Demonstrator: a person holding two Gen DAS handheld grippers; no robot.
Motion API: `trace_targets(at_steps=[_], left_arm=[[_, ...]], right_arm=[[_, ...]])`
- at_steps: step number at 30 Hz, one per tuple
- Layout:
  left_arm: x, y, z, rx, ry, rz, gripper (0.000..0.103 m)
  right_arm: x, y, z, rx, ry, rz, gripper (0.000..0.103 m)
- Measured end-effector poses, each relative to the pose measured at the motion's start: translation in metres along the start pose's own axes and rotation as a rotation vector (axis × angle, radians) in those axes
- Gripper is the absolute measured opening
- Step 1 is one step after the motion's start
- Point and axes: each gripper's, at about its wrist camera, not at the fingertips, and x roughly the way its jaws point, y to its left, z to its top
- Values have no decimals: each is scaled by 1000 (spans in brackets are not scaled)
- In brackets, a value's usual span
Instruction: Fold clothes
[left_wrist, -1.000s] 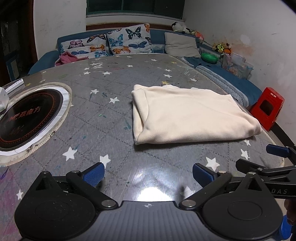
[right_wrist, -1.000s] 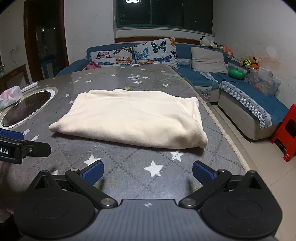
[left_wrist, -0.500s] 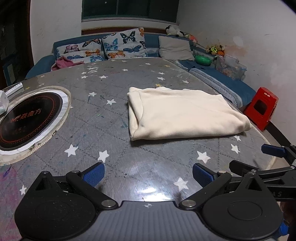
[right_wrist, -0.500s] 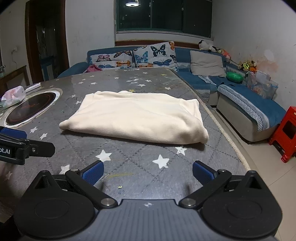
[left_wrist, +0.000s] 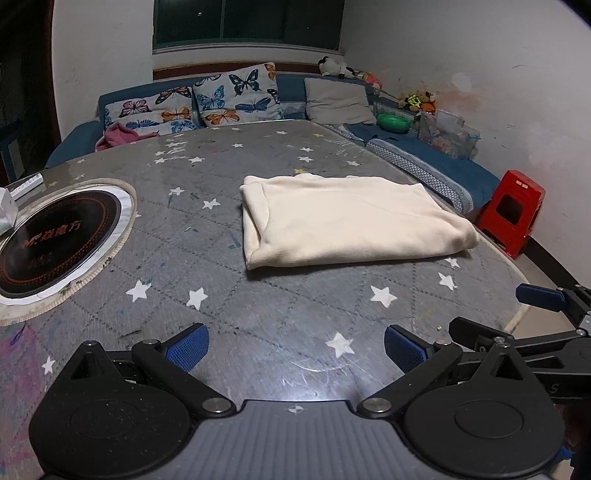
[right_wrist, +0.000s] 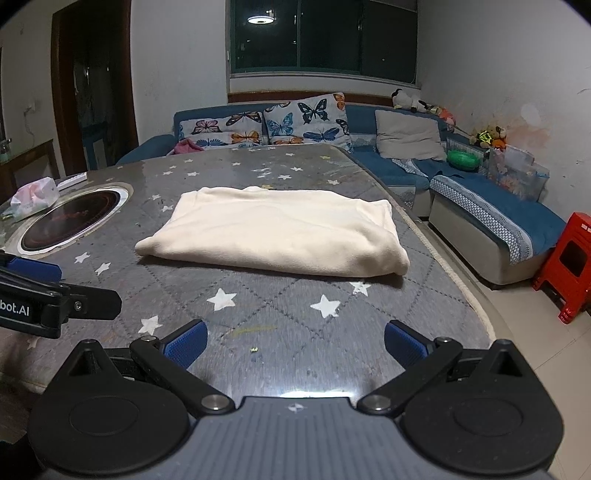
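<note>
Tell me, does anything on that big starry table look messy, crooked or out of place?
Nothing much stands out. The cream folded garment lies flat in a tidy rectangle on the grey star-patterned table cover, near its right edge. Only small crumbs and scuffs mark the cover. Both grippers, left and right, are open and empty.

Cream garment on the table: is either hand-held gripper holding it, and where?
Nothing is held. The left hand-held gripper and right hand-held gripper are both open, apart from the folded cream garment, which lies on the table.
</note>
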Motion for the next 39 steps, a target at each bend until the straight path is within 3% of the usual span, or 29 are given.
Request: trace_targets(at_steps=[25, 39], left_arm=[[-9, -9, -9, 23, -10, -19, 103], [2, -6, -6, 17, 18, -18, 103]], right_arm=[[-19, 2, -7, 23, -35, -16, 103], [-7, 2, -3, 23, -9, -12, 103]])
